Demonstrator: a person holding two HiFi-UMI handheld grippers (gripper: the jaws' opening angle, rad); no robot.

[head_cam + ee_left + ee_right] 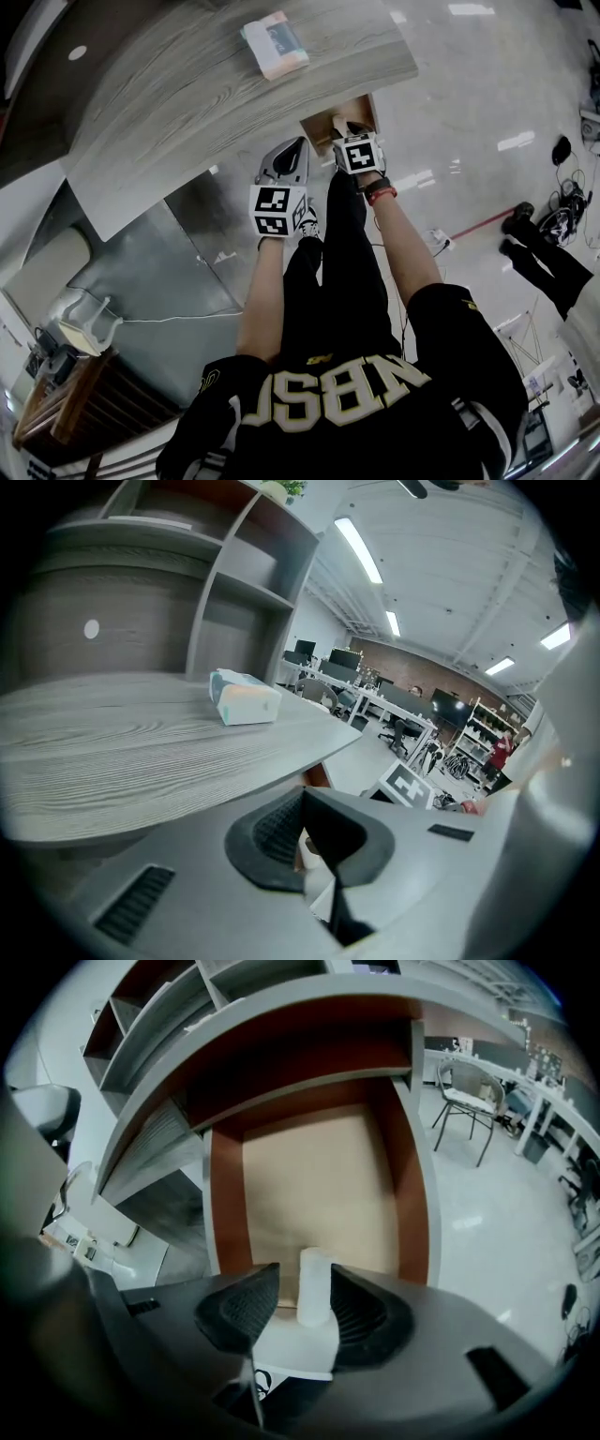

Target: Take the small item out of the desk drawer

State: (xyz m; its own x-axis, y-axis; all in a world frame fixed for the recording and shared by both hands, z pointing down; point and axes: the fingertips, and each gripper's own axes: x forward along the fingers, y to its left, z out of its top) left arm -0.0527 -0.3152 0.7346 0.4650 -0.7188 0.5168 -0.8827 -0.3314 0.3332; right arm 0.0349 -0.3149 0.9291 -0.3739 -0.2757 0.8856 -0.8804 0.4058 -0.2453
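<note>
The desk drawer [367,109] stands pulled out under the grey wooden desk top [187,94]. In the right gripper view its brown sides [228,1204] frame a beige bottom. A small white cylinder [314,1286] stands upright near the drawer's front edge. My right gripper [304,1275] points steeply down into the drawer, open, with the cylinder between its pads and a gap on the left side. In the head view it [345,131] hangs over the drawer. My left gripper [300,143] hovers beside the drawer at the desk edge, its jaws [303,797] shut on nothing.
A tissue box [274,43] lies on the desk top [141,752]. Open shelves [234,583] rise behind the desk. Another person's legs [539,253] and cables are on the glossy floor to the right. A chair [464,1101] stands beyond the drawer.
</note>
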